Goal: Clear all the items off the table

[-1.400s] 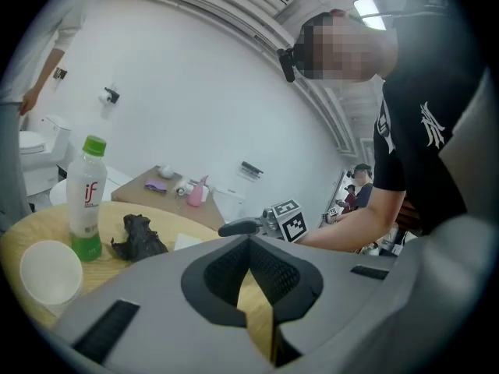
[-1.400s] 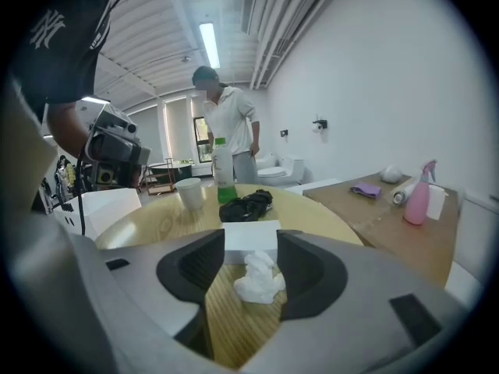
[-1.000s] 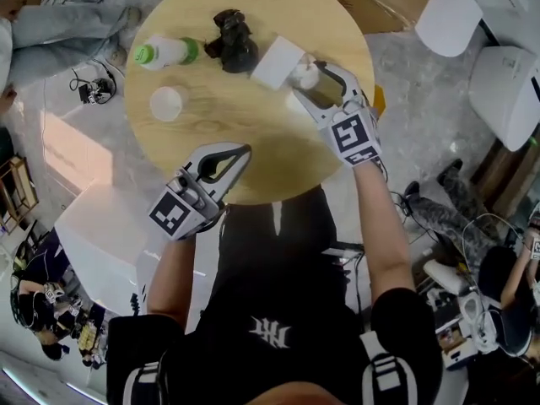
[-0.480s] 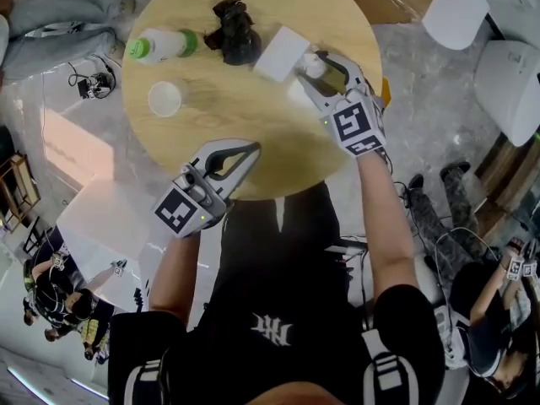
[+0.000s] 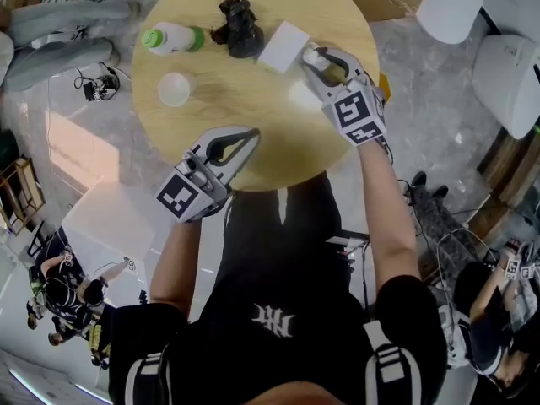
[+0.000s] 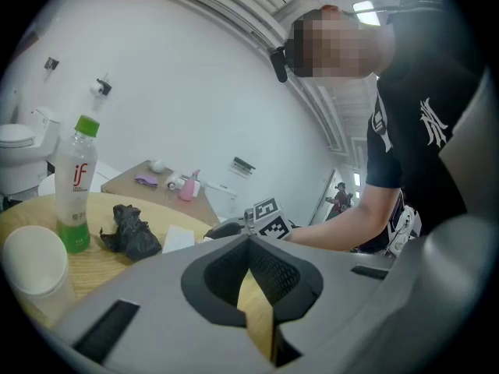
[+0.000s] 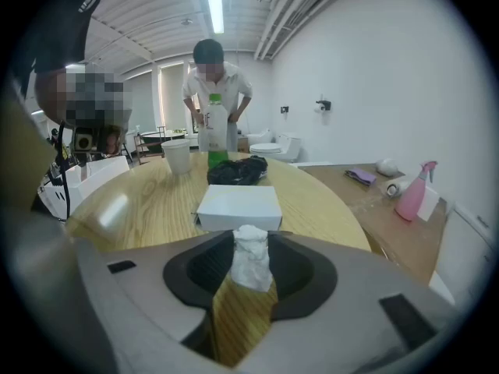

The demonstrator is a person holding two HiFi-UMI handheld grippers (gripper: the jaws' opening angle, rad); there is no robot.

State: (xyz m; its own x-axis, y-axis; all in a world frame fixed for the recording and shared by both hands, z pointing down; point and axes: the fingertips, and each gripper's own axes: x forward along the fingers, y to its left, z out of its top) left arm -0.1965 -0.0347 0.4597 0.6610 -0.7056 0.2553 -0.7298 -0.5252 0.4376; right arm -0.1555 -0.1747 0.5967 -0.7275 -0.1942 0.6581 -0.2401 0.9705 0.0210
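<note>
Right fingers: the right gripper [image 5: 316,60] has just been closing on the crumpled tissue [image 7: 251,263]. We see the wad pinched between its 2 fingers, on the desk [image 5: 253,112] just in front of the white box [image 5: 283,46].
Left fingers: the left gripper [image 5: 245,137] has its tips drawn together and holds nothing, at the desk edge well apart from the white box.
Weak grip: we judge the soft wad could slip or tear on lifting if only its top is caught.
Box nudge: pushing forward could shove the white box into the black bag [image 5: 239,26] just beyond it.
Remaining: the green-capped bottle [image 5: 173,38] and paper cup [image 5: 174,89], well left of the white box, are untouched.
</note>
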